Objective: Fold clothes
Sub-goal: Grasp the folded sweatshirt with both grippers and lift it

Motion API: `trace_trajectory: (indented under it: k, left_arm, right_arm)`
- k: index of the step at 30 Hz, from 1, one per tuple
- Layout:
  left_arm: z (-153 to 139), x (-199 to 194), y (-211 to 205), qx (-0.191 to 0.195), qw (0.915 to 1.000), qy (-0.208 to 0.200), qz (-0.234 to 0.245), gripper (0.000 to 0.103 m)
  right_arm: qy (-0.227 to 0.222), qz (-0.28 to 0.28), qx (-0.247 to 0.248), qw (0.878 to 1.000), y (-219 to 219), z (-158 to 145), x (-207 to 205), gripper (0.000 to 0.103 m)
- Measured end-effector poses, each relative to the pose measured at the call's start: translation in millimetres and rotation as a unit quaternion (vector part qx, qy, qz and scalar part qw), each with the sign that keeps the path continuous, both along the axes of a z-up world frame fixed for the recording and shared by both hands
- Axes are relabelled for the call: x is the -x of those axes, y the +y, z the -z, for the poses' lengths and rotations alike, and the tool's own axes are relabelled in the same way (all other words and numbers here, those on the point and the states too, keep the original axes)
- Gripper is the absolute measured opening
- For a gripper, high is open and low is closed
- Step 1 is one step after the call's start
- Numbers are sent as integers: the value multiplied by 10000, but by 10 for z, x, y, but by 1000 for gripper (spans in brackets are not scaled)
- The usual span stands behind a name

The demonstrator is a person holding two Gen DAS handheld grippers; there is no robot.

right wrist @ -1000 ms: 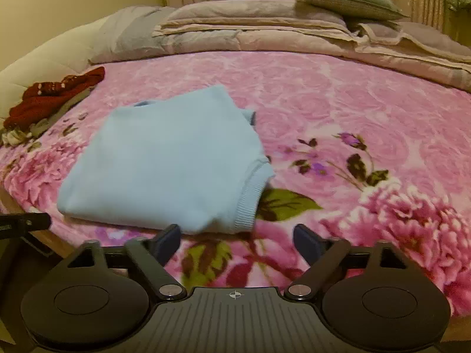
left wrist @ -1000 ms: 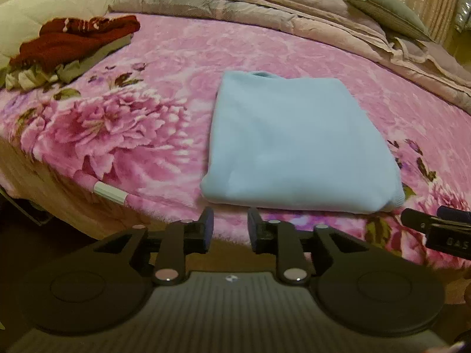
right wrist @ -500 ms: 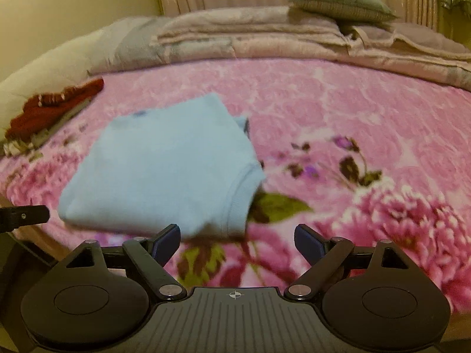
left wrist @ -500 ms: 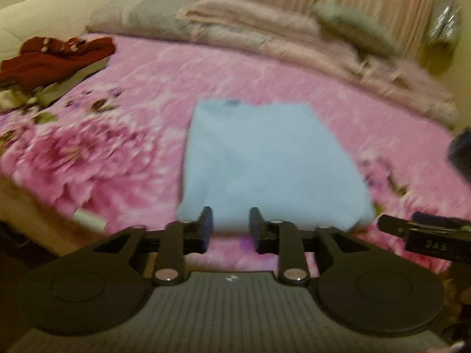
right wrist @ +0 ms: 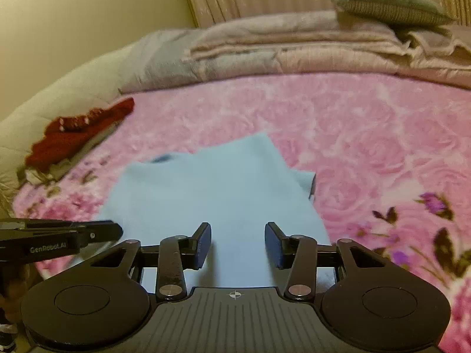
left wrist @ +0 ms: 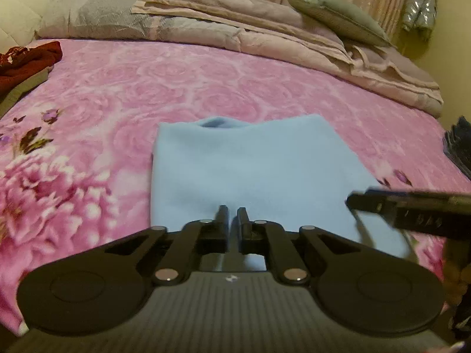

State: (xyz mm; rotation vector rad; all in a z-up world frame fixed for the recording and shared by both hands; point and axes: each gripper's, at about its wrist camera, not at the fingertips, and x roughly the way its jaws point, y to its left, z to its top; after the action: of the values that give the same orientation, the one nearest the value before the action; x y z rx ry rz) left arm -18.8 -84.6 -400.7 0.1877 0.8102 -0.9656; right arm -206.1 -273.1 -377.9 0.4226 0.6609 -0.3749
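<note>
A light blue garment [left wrist: 250, 164] [right wrist: 212, 188] lies folded into a rectangle on the pink floral blanket [left wrist: 176, 73], near the bed's front edge. My left gripper [left wrist: 232, 211] is shut, its tips over the garment's near edge towards the left corner. A sliver of blue shows in the slit, but I cannot tell if cloth is pinched. From the right wrist view it [right wrist: 117, 231] seems to hover just above the fabric. My right gripper [right wrist: 238, 235] is closing, half wide, over the near edge towards the right corner. The cloth lies under the gap and the pads are not pressing on it.
A dark red garment on a small clothes pile [left wrist: 26, 58] [right wrist: 79, 135] lies at the far left. Folded quilts [left wrist: 235, 29] and a grey-green pillow [left wrist: 335, 14] line the back. A dark object [left wrist: 459, 147] pokes in at the right edge.
Both grippers moved forward and down, from off the bed's front edge to over the garment's near edge. The left jaws went from partly open to shut and the right jaws narrowed.
</note>
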Motion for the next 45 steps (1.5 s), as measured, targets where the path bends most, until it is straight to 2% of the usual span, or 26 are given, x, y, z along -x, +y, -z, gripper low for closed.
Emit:
trace_trajectory:
  k: [3, 6, 8, 9, 10, 11, 13, 15, 16, 17, 19, 22, 25, 26, 27, 29, 33, 38, 40, 41, 42, 45]
  left_arm:
    - [30, -130, -79, -14, 9999, -69, -140, 5]
    - [23, -284, -94, -125, 9994, -143, -287, 4]
    - [-62, -380, 63, 49, 9989, -80, -451, 5]
    - [-101, -439, 169, 147, 9983, -14, -567, 14]
    - [-110, -521, 301, 275, 9971, 213, -682, 29]
    - [-92, -618, 443, 438, 9944, 567, -782, 32]
    - [-34, -806, 728, 802, 9828, 1352, -970, 33]
    - [134, -943, 960, 1186, 9590, 2311, -1131, 37]
    - [222, -986, 1045, 1323, 9465, 2698, -1173, 37]
    - [297, -1000, 1080, 1387, 9389, 2927, -1167, 37]
    - [423, -1003, 1094, 1439, 9290, 3216, -1131, 39]
    - [573, -1009, 1007, 1559, 9164, 3544, -1017, 40]
    - [642, -1041, 898, 1629, 9128, 3619, -969, 40]
    - [655, -1056, 867, 1631, 9131, 3612, -960, 40]
    - [665, -1066, 832, 1621, 9140, 3599, -941, 39]
    - [677, -1071, 756, 1576, 9173, 3551, -868, 37]
    - [677, -1067, 639, 1531, 9210, 3517, -678, 38]
    - [728, -1087, 551, 1606, 9173, 3607, -514, 37]
    - [748, -1082, 534, 1656, 9159, 3625, -488, 33]
    - [756, -1078, 541, 1682, 9155, 3626, -466, 32]
    - [768, -1074, 551, 1725, 9144, 3635, -450, 29]
    - [799, -1060, 577, 1855, 9099, 3683, -465, 25]
  right_arm:
    - [64, 43, 21, 10000, -112, 205, -92, 45]
    - [6, 109, 59, 9999, -227, 187, -129, 46]
    - [-112, 349, -1, 9993, -345, 102, -50, 46]
    - [-165, 503, -73, 9986, -422, 63, 22, 52]
    - [-251, 621, -218, 9975, -511, 37, 116, 63]
    - [-382, 694, -423, 9960, -611, 21, 227, 85]
    - [-665, 709, -1008, 9901, -831, 28, 468, 87]
    - [-841, 682, -1701, 9795, -1032, 101, 684, 87]
    - [-902, 650, -1997, 9735, -1113, 140, 770, 87]
    - [-928, 595, -2233, 9685, -1171, 181, 829, 87]
    - [-899, 459, -2607, 9601, -1252, 263, 904, 87]
    - [-667, 300, -2782, 9577, -1269, 342, 850, 86]
    - [-712, 196, -2901, 9541, -1272, 377, 750, 86]
    - [-736, 135, -2960, 9522, -1286, 389, 708, 85]
    - [-745, 54, -3047, 9495, -1303, 412, 652, 71]
    - [-704, -63, -3240, 9434, -1341, 503, 515, 63]
    - [-870, -277, -3429, 9349, -1403, 588, 334, 63]
    - [-868, -499, -3426, 9341, -1379, 627, 132, 63]
    - [-883, -565, -3425, 9337, -1347, 647, 61, 63]
    - [-883, -589, -3435, 9332, -1331, 667, 21, 52]
    - [-885, -608, -3477, 9314, -1323, 705, -9, 34]
    - [-973, -683, -3686, 9219, -1334, 837, -36, 26]
